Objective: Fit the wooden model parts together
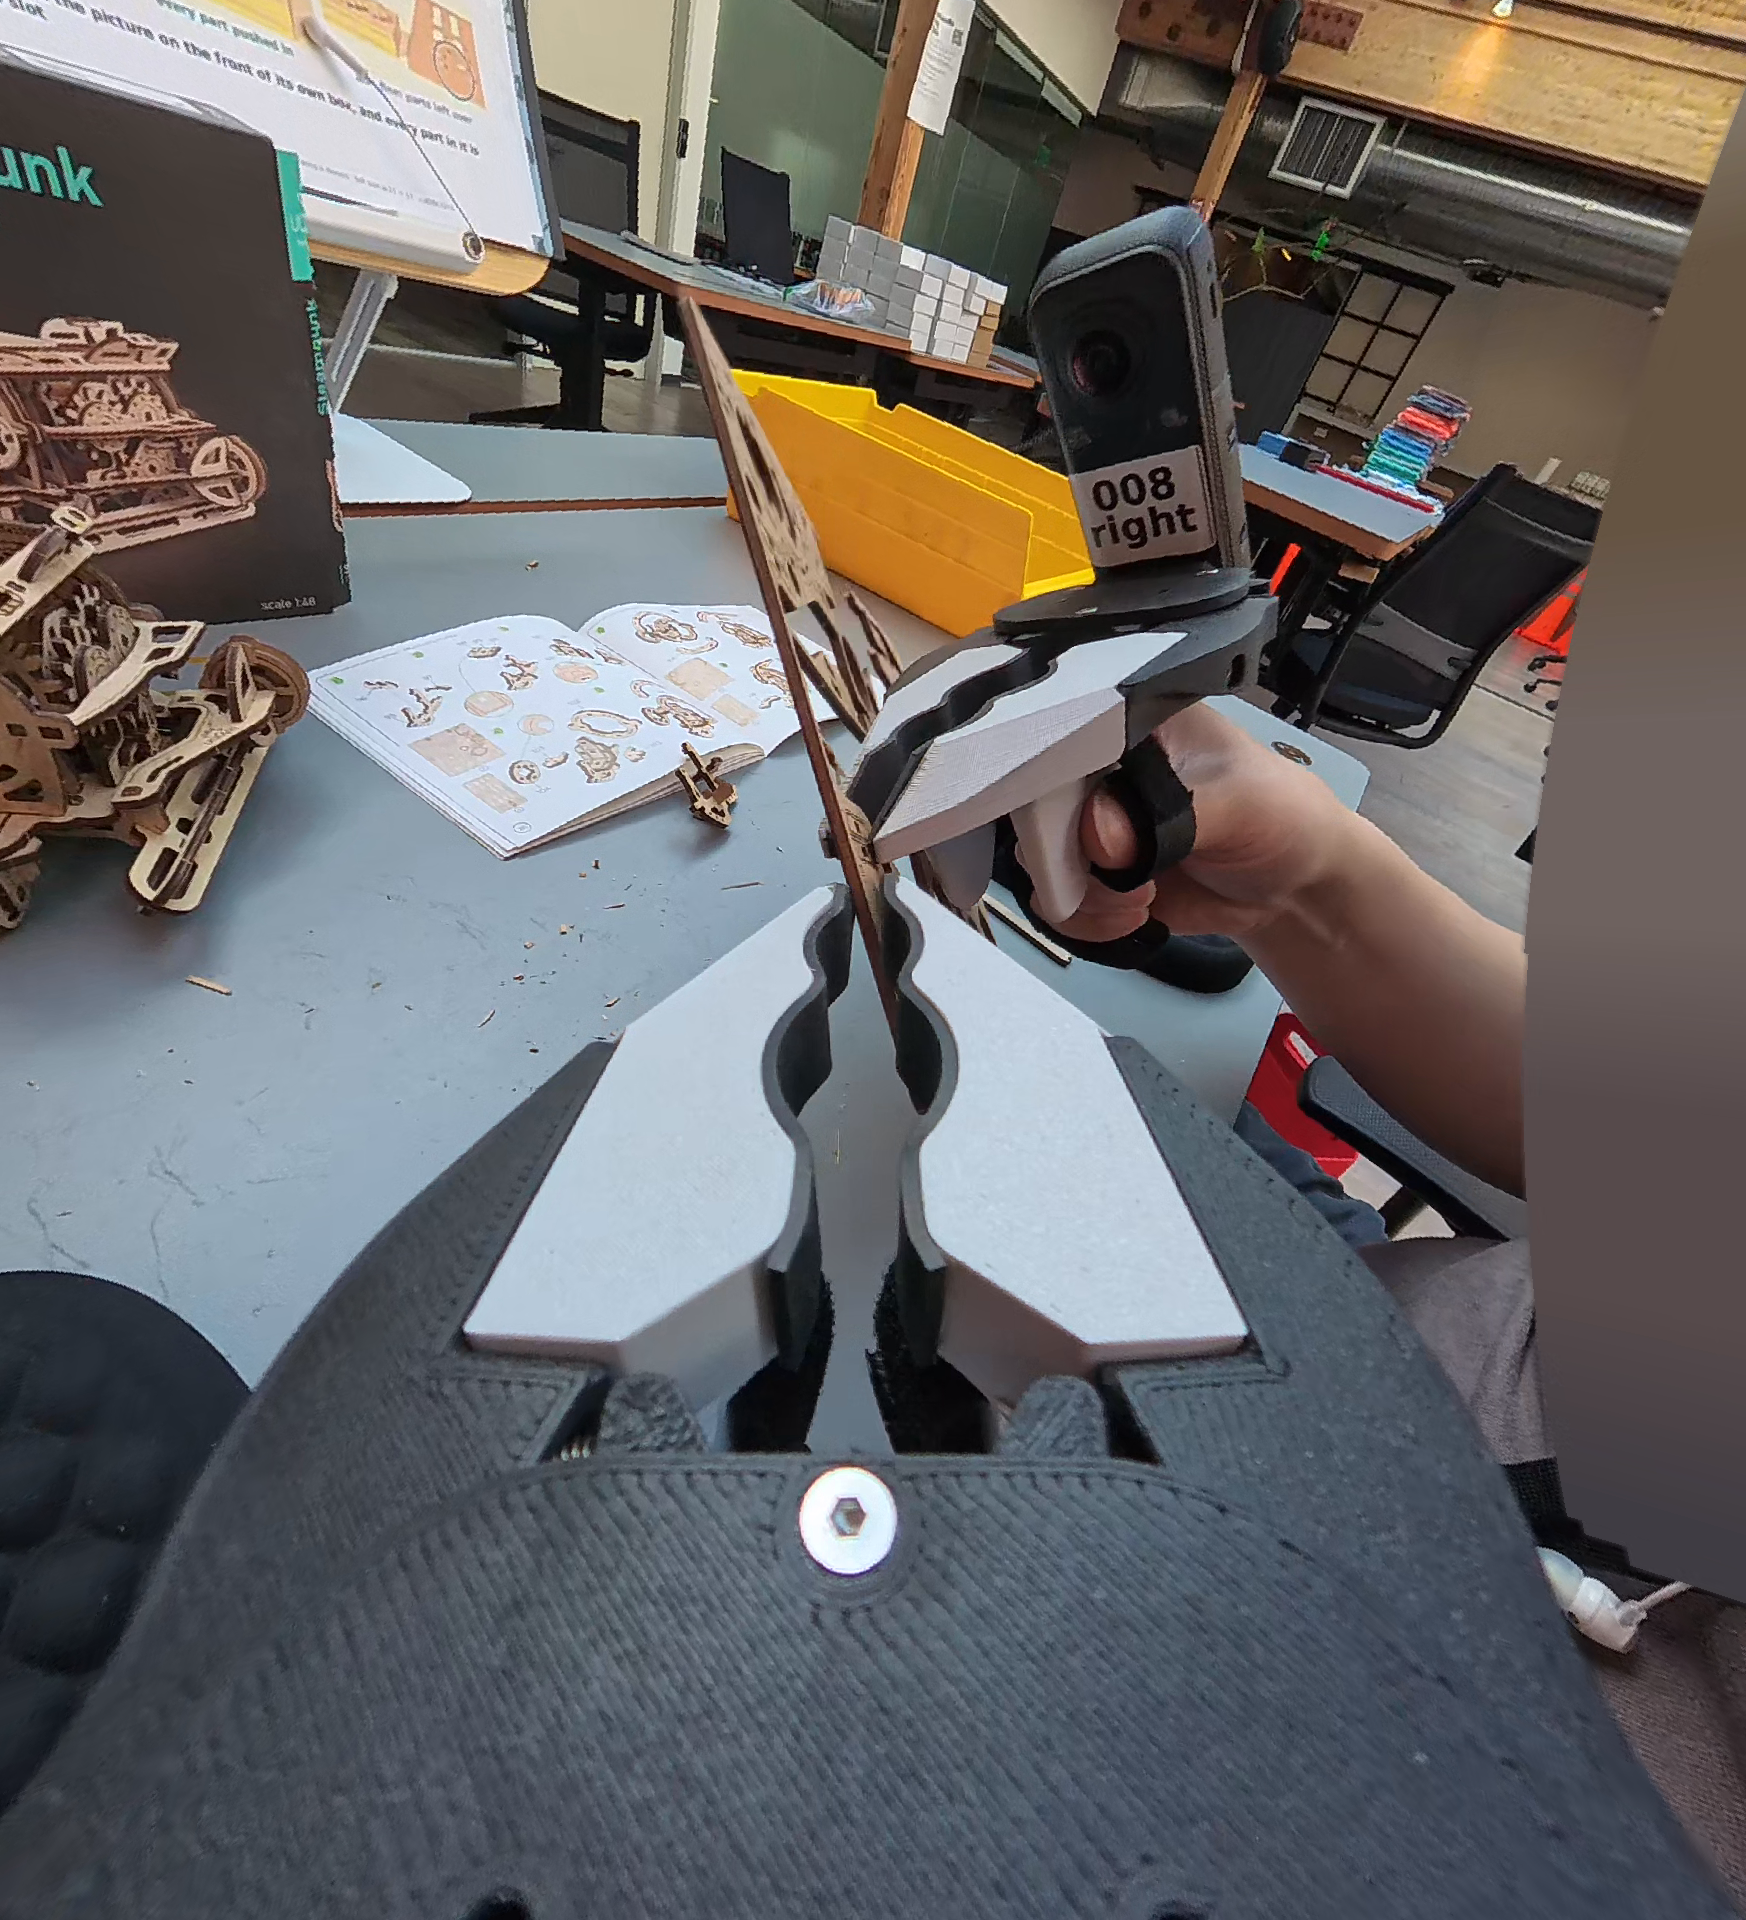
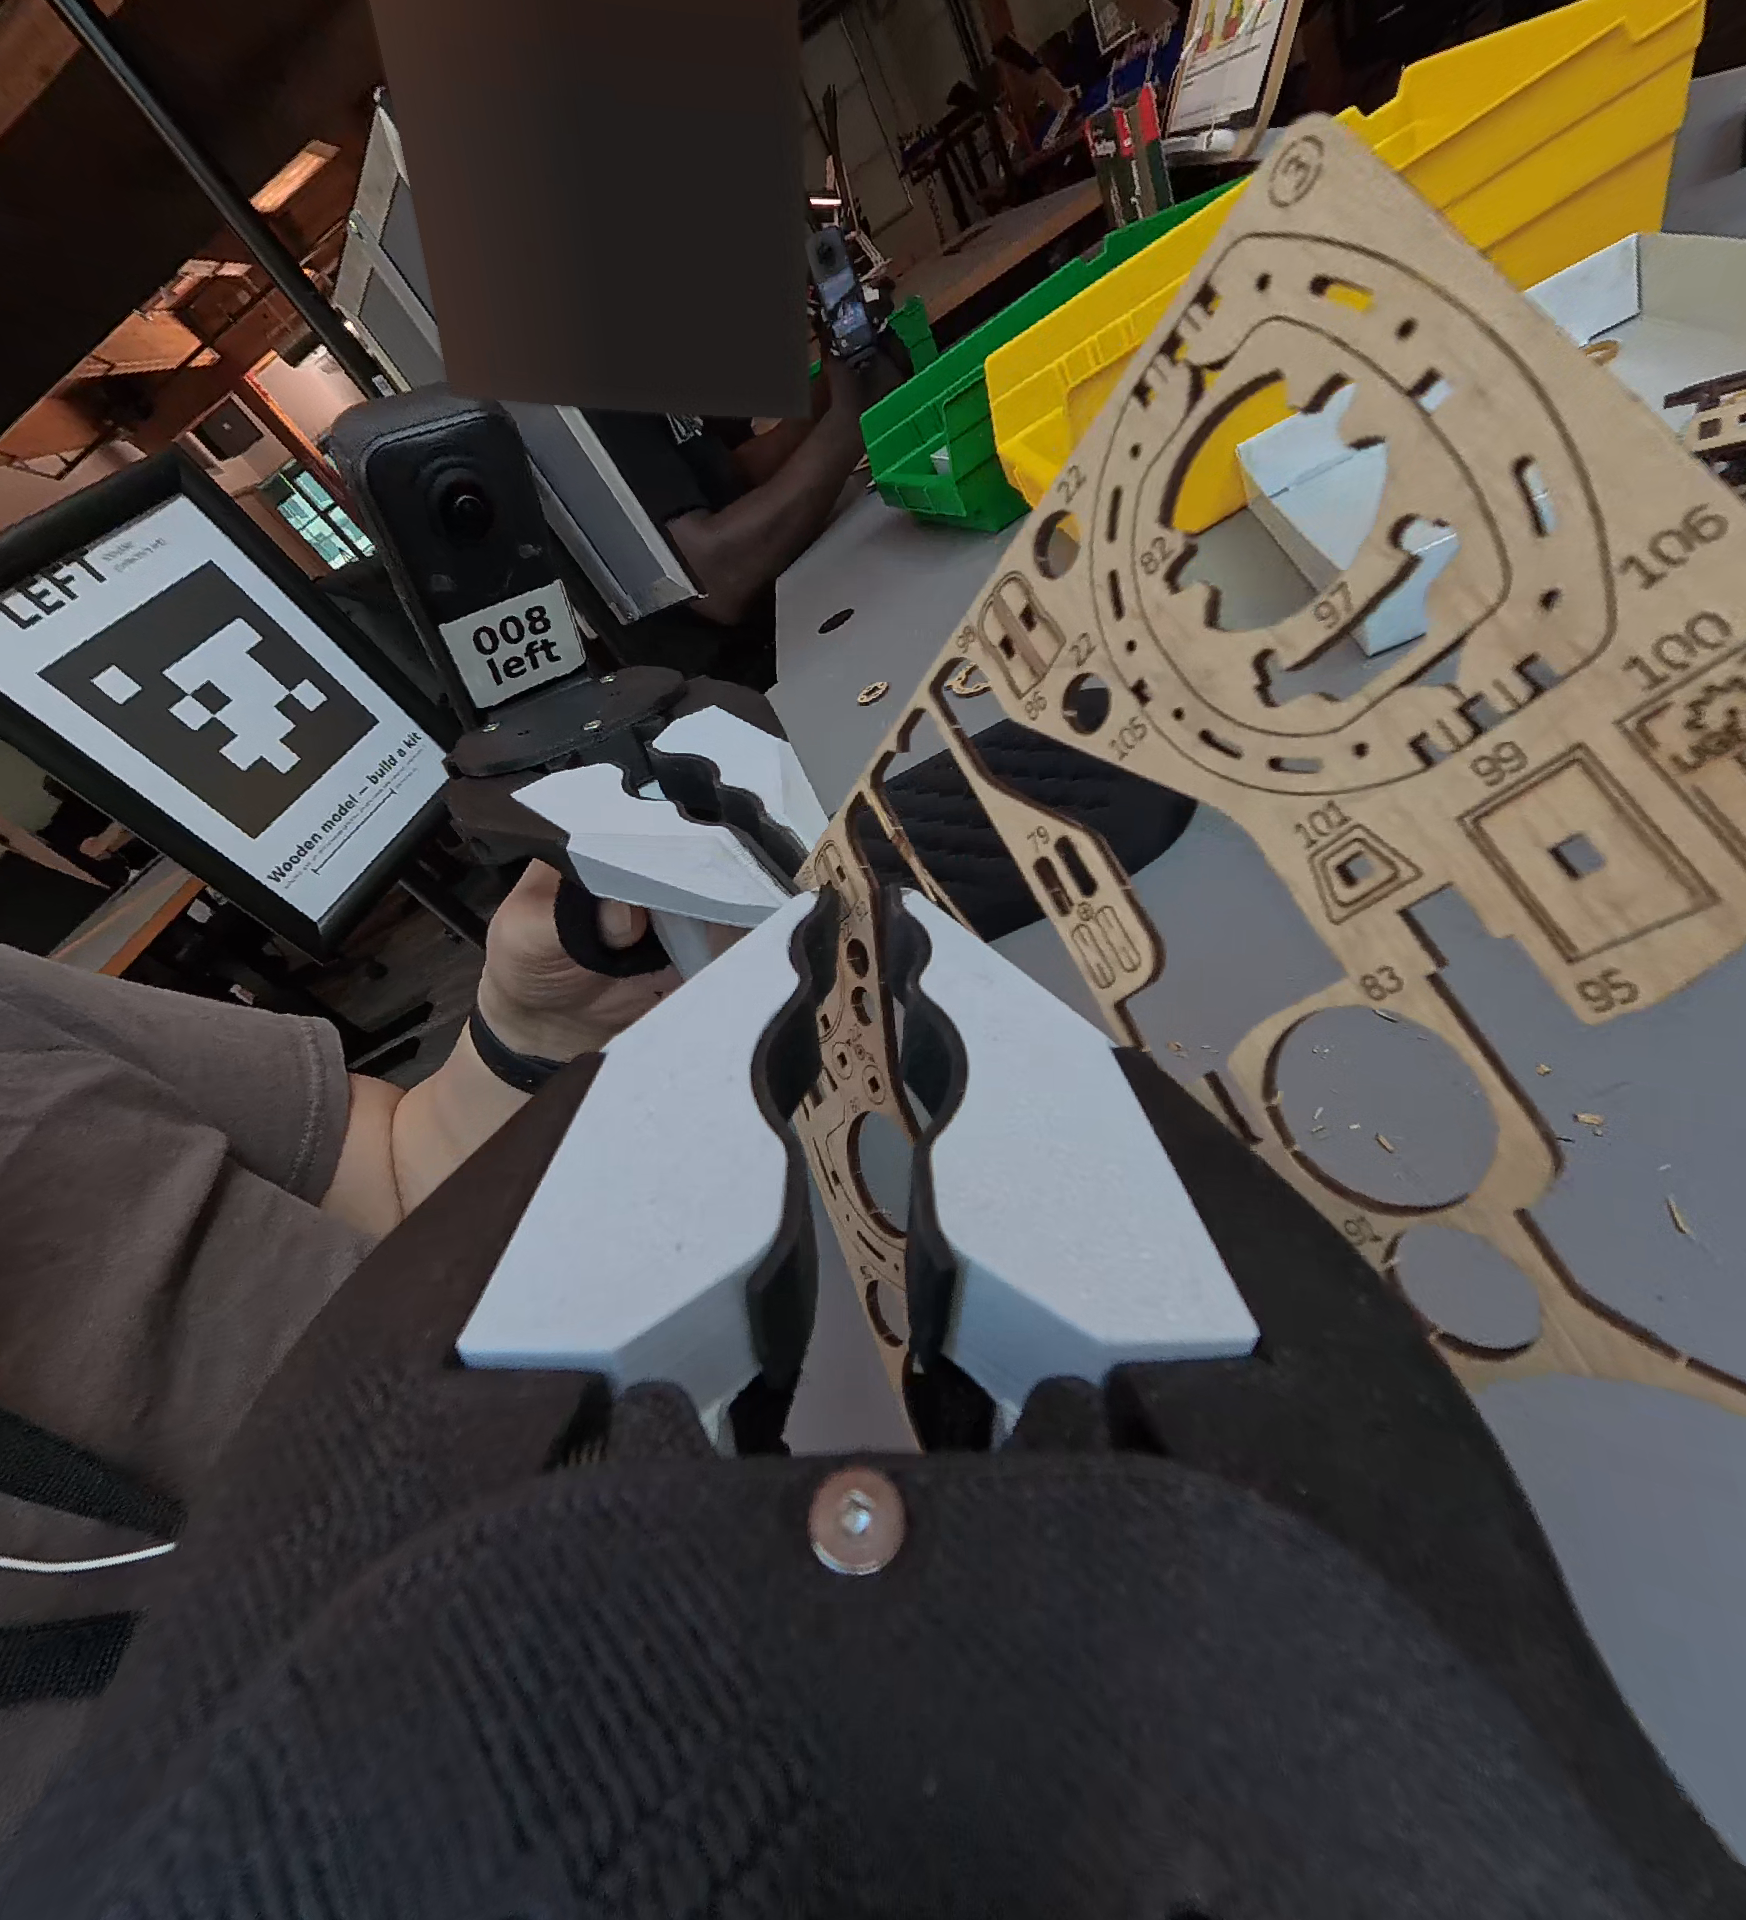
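Left tongs (image 1: pixel 864 914) pinch wooden sheet (image 1: pixel 796 644).

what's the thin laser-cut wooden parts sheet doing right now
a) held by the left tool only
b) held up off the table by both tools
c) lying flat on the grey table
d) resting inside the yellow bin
b: the thin laser-cut wooden parts sheet stands raised above the grey table, its lower edge pinched in both the left tool and the right tool.

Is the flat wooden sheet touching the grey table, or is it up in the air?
Apart. The left wrist view shows the wooden sheet on edge, pinched by both the left gripper and right gripper, above the table.
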### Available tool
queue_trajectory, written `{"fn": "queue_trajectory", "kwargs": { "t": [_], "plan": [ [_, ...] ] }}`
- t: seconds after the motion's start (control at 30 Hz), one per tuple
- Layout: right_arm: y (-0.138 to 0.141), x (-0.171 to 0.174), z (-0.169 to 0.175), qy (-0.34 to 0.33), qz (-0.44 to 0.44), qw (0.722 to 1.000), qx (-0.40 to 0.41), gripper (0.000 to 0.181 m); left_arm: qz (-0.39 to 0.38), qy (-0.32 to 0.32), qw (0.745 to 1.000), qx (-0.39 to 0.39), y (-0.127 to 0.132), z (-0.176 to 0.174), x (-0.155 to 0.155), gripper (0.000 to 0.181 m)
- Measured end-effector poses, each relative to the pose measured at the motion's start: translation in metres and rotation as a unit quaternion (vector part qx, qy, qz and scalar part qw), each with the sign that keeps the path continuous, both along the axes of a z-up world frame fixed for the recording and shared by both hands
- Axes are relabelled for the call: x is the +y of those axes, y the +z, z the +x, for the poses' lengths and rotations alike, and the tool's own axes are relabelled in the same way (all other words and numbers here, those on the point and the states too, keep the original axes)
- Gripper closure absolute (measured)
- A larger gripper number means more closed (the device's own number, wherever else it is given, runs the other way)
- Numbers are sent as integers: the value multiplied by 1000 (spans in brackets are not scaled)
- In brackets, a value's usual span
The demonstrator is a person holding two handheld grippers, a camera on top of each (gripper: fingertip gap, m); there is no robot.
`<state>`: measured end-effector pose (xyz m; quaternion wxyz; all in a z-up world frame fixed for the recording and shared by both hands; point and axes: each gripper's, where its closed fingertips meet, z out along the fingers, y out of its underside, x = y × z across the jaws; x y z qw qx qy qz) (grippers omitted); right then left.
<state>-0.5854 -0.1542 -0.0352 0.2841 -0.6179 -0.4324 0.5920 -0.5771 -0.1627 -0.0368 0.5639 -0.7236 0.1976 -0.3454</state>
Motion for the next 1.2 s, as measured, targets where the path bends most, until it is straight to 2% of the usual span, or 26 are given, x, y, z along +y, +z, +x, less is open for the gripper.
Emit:
{"fn": "queue_trajectory", "kwargs": {
  "t": [0.27,0.63,0.77,0.97,1.13,1.2],
  "plan": [
    [-5,0,-2,-9,10,1000,-5,176,-30,-9,1000,1,-12,7,4,177],
    [-5,-5,0,15,-4,1000,1,175,-54,-35,998,-28,-11,11,-1,180],
    [-9,-4,1,9,44,999,-25,174,-67,-21,997,-18,-14,12,-1,180],
    [-9,-6,3,12,54,998,-31,174,-56,-10,998,3,-14,13,-3,180],
    [-12,-7,1,2,104,993,-56,173,-57,-5,998,18,-17,10,-3,180],
    [-12,-7,1,8,97,994,-59,173,-58,-20,998,7,-17,11,-4,180]
  ]
}}
